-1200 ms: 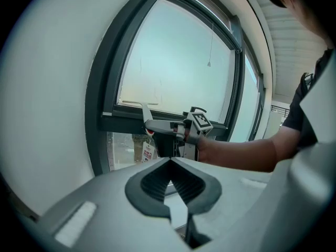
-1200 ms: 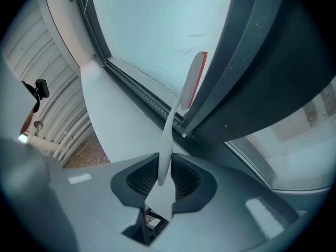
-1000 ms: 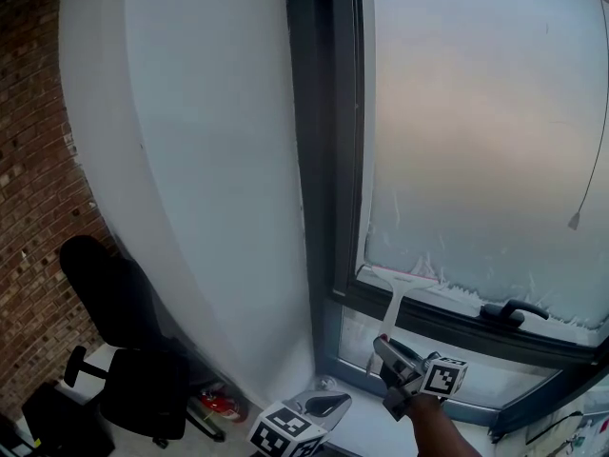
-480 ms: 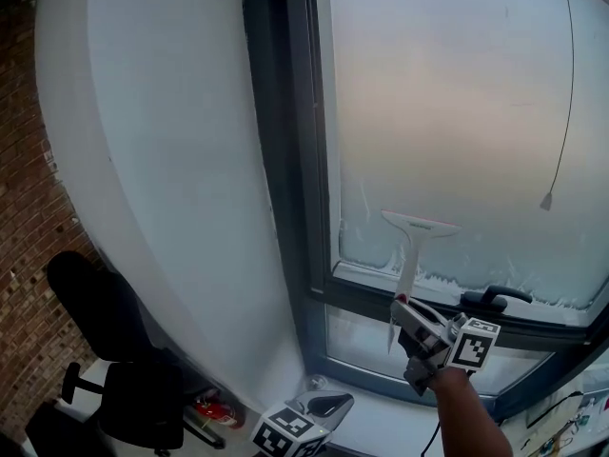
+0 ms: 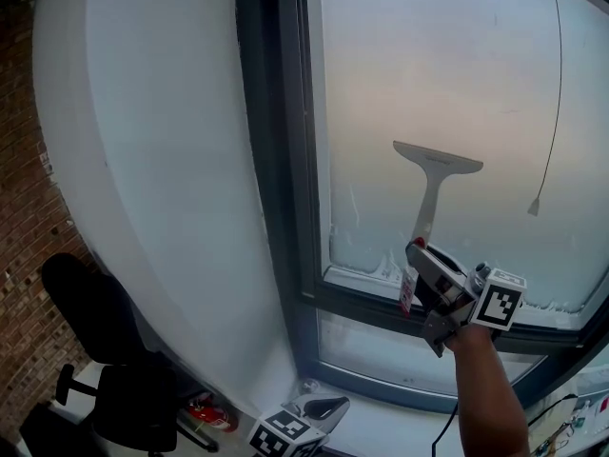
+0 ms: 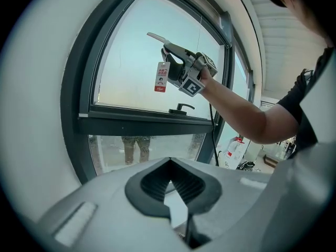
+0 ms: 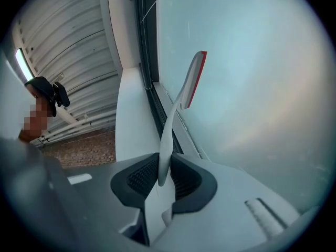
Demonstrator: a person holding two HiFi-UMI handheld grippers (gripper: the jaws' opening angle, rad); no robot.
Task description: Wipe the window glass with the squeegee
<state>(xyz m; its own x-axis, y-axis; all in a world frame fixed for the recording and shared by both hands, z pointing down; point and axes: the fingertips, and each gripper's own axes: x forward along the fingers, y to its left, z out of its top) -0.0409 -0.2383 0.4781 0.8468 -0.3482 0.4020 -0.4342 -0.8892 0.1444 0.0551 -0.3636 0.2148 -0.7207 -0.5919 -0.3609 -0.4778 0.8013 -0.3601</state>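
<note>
The white squeegee lies against the window glass, its blade up at mid pane and its handle slanting down. My right gripper is shut on the handle's lower end, and a red-and-white tag hangs beside it. In the right gripper view the thin handle runs out from between the pads of the right gripper to the red-edged blade. My left gripper hangs low by the sill, shut and empty. The left gripper view shows that gripper below the squeegee.
A frosty residue band lines the pane's bottom edge. A blind cord hangs at the right. The dark window frame and a white wall are left. A black chair and a red extinguisher stand below.
My right gripper has carried the squeegee from the pane's bottom edge up and to the right, to mid glass. The left gripper has stayed low.
</note>
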